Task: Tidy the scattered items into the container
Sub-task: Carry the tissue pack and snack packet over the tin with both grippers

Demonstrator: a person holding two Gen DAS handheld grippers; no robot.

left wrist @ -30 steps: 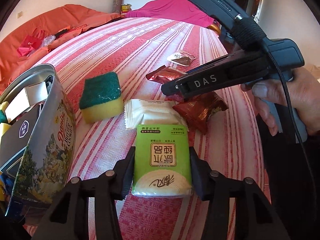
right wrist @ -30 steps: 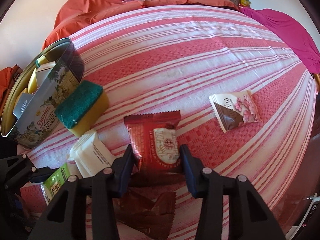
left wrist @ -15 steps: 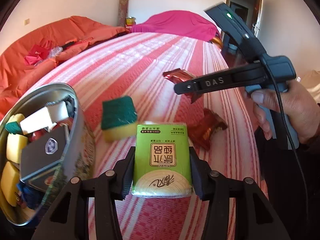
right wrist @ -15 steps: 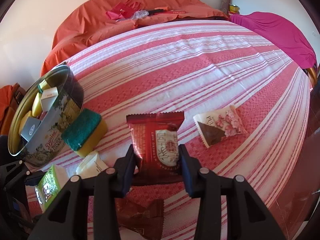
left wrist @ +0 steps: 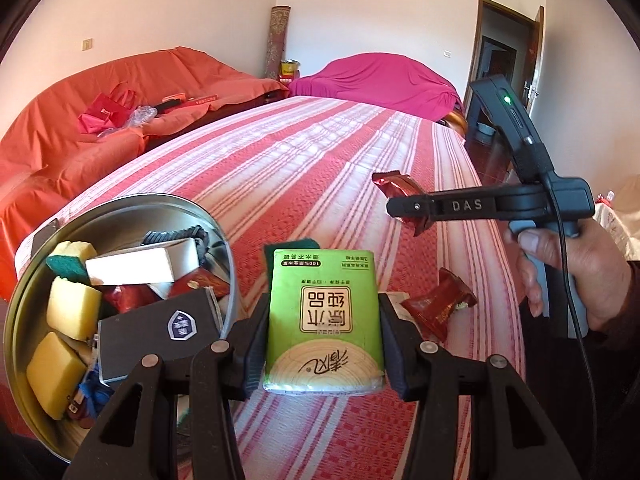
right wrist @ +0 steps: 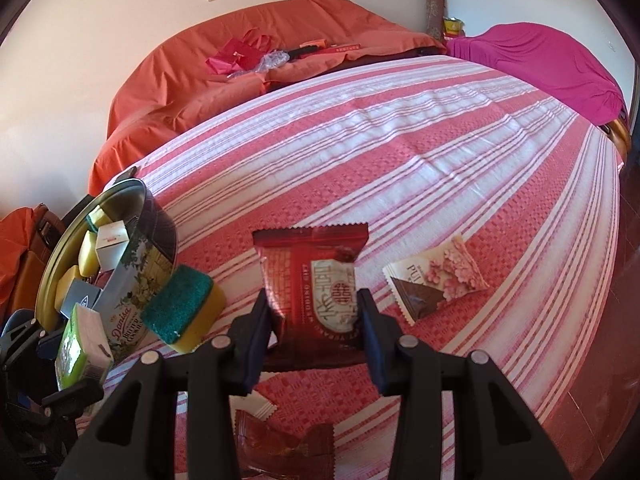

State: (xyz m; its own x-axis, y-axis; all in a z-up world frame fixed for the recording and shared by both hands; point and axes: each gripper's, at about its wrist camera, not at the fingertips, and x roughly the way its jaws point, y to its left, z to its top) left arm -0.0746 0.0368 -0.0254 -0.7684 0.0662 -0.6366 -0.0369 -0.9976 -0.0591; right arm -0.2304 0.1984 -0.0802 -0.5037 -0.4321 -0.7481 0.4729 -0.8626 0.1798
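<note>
Pinching a green tissue pack [left wrist: 324, 320], the left gripper [left wrist: 323, 336] hangs beside the cookie tin [right wrist: 132, 280], which holds sponges, small boxes and wrappers. The right gripper [right wrist: 316, 320] has its jaws clamped on a red snack packet [right wrist: 312, 276]. Beyond, the striped bed [right wrist: 400, 140] lies open to its far edge.

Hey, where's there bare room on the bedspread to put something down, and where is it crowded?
Free: the wide striped bedspread beyond the pink-flower packet, up to the orange cover and the magenta cover. Crowded: the near strip, where the sponge sits against the tin and a red packet lies close by. The tin itself looks nearly full.
</note>
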